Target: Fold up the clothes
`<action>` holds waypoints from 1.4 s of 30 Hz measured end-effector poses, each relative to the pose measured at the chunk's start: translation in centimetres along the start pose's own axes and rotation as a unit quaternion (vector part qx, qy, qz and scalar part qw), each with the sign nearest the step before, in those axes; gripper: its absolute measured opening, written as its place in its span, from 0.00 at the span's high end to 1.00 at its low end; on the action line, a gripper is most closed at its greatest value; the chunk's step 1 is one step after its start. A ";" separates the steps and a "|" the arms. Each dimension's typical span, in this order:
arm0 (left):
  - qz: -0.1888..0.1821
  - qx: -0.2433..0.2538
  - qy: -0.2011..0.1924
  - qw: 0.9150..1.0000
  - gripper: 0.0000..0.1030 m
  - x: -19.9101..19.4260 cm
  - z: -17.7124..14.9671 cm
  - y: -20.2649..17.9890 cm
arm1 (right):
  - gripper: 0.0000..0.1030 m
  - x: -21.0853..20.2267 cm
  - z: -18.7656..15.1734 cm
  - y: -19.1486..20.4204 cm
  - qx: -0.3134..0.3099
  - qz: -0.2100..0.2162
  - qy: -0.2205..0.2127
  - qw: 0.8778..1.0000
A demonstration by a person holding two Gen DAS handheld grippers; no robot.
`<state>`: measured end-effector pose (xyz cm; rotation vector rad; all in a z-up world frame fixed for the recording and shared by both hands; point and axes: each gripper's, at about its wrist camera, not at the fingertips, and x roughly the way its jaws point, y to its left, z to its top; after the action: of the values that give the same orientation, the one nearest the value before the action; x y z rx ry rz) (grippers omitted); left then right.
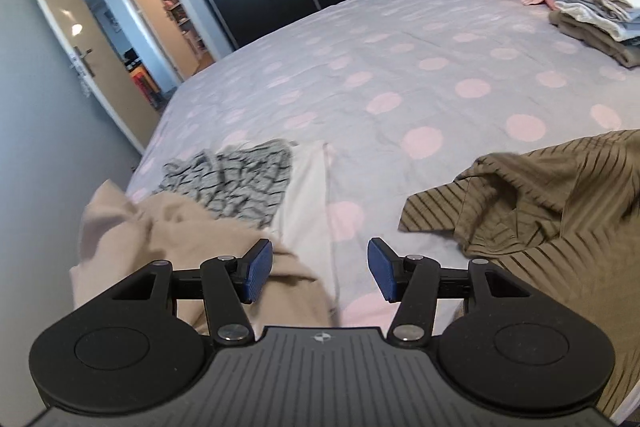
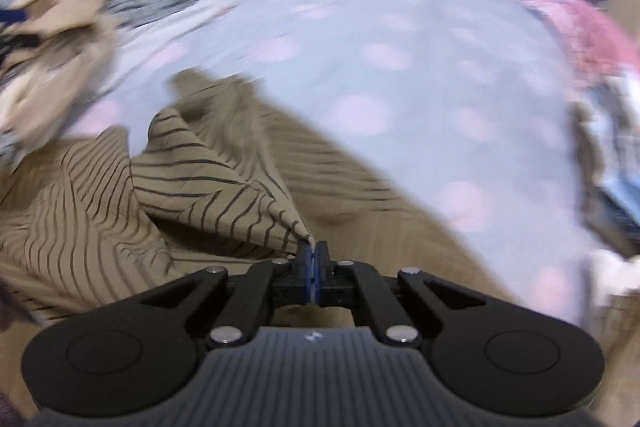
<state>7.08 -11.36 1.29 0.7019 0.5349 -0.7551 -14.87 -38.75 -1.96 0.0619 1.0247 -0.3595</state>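
Olive striped shirt pinched in my right tool, rumpled on the dotted bed.

Grey bed [image 1: 400, 75] carries everything: a folded stack [image 1: 596, 11] far by the pillows, likely kept clear of loose laundry, then the olive shirt [image 2: 192, 187], then a beige garment [image 1: 168, 239]. My right tool [image 2: 311, 259] is clenched on a shirt corner, I judge to drag it flat; my left tool [image 1: 320, 275] hangs released, holding nothing, 1 pad over the beige cloth.
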 end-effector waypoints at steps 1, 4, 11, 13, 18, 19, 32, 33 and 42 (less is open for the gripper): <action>-0.005 0.004 -0.001 1.000 0.51 0.2 0.3 -0.4 | 0.99 -0.2 0.0 -1.3 0.012 -0.009 0.004 1.000; -0.026 0.025 -0.008 0.999 0.51 0.8 1.3 -2.1 | 0.99 -0.4 -0.5 -5.4 0.059 -0.029 0.019 0.998; -0.073 0.083 -0.023 0.994 0.51 3.2 4.0 -7.3 | 1.00 -0.4 -0.8 -12.2 0.112 -0.178 0.010 0.978; -0.084 0.104 -0.023 0.991 0.51 4.2 4.5 -9.0 | 1.00 -0.1 -0.8 -14.2 0.131 -0.215 0.007 0.968; -0.110 0.151 -0.027 0.982 0.51 6.5 5.3 -13.0 | 1.00 0.3 -1.9 -19.3 0.140 -0.327 0.015 0.934; -0.120 0.159 -0.031 0.979 0.51 6.9 5.5 -13.8 | 1.00 0.4 -2.3 -20.4 0.151 -0.337 0.021 0.929; -0.231 0.251 -0.073 0.937 0.51 11.4 9.2 -24.1 | 0.99 2.7 -4.5 -23.5 0.197 -0.290 0.066 0.934; -0.236 0.256 -0.072 0.935 0.51 11.7 9.3 -24.7 | 0.99 2.8 -4.5 -23.8 0.199 -0.286 0.065 0.935; -0.256 0.186 -0.021 0.948 1.00 15.3 11.1 -27.2 | 0.99 2.9 -4.6 -24.2 0.197 -0.268 0.055 0.941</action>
<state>-2.16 -40.40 -11.75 0.9055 0.5471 -1.3793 -25.07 -61.23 -4.03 0.1644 1.0592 -1.0685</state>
